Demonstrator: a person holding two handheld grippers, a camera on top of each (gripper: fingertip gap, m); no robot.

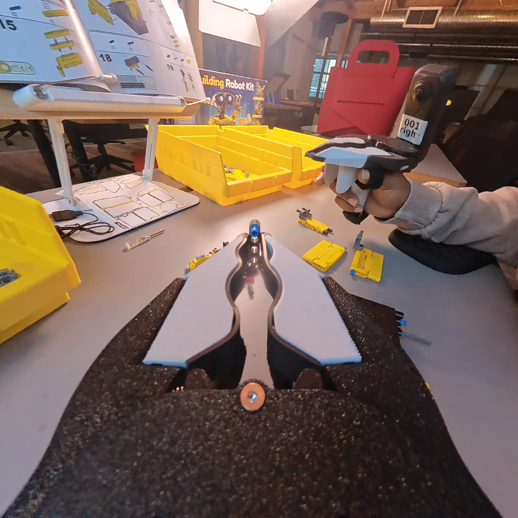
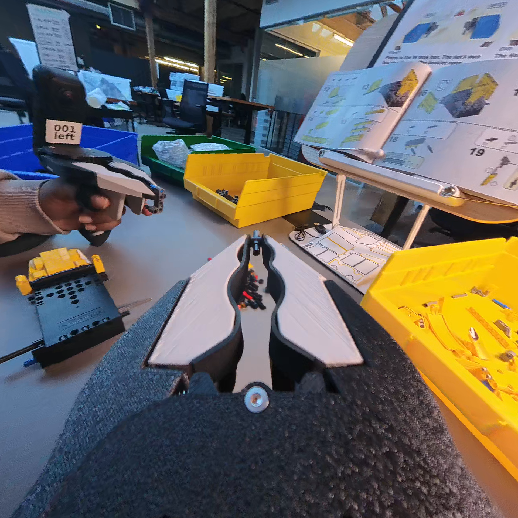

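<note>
Two grippers raised off desk (image 1: 140,294): left gripper (image 1: 254,229) clamping beam (image 2: 158,199), right gripper (image 2: 255,240) pinching pin (image 2: 255,244), free for mating.

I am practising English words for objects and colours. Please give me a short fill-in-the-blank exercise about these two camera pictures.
1. The left gripper is shut on a dark beam with a ____ pin in it.
2. The right gripper is shut on a small ____ pin.
3. Behind the yellow bin with black parts stands a ____ bin.
4. The instruction booklet rests on a ____ stand.

Missing words: blue; black; green; white
</note>
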